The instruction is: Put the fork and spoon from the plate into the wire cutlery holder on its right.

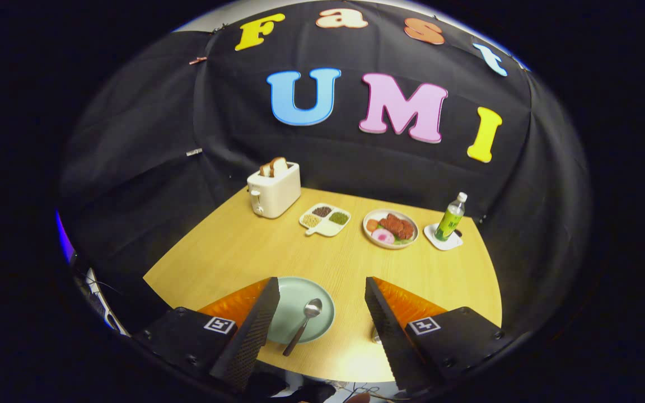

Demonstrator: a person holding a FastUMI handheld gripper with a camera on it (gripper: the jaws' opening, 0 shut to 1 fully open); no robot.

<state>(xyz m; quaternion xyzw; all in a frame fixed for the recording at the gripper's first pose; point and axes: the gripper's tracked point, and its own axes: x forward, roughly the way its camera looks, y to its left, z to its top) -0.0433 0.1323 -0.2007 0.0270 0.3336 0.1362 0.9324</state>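
The gripper (319, 313) hangs above the near edge of a wooden table (233, 246), its two fingers spread wide apart and pressing on nothing. Between them, closer to the left finger, lies a pale green plate (294, 294), part of its left side hidden behind that finger. A metal spoon (303, 326) rests on the plate with its bowl pointing away from the gripper and its handle running back over the near rim toward the table edge. The fork cannot be made out on the plate. Just beside the inner edge of the right finger a small piece of metal (375, 334) shows on the table — too little of it is visible to say whether it belongs to the wire cutlery holder. Well beyond the fingertips, along the far side of the table, stand a cream toaster (274, 190) with toast in its slots, a divided tray (326, 219) holding grains, a dish of food (391, 228), and a green bottle (451, 217) upright on a white coaster (442, 239) — the bottle farthest to the right.
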